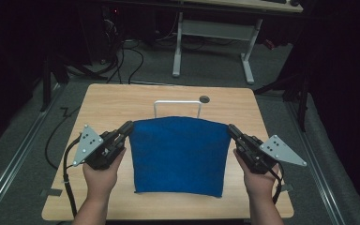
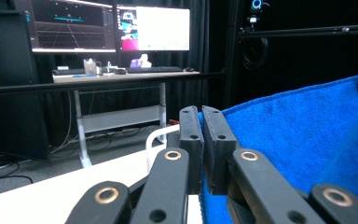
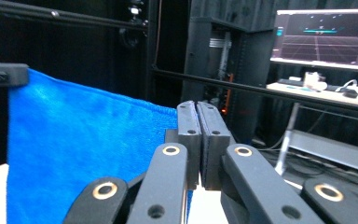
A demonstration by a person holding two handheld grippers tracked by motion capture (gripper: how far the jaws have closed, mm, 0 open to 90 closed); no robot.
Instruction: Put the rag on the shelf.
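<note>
A blue cloth (image 1: pixel 179 154) hangs spread out above the wooden table (image 1: pixel 103 101), held up by its two top corners. My left gripper (image 1: pixel 128 127) is shut on the cloth's upper left corner. My right gripper (image 1: pixel 231 129) is shut on the upper right corner. In the left gripper view the closed jaws pinch the edge of the blue cloth (image 2: pixel 307 135), which stretches away to the right. Seen from the right gripper view, the blue cloth (image 3: pixel 79 140) runs off to the left toward the other gripper. The cloth's lower edge rests near the table's front.
A white wire rack (image 1: pixel 177 108) stands on the table just behind the cloth, beside a round cable hole (image 1: pixel 204 99). Beyond the table is a desk frame (image 1: pixel 213 42) with cables on the floor. Monitors (image 2: pixel 112 25) glow on a far desk.
</note>
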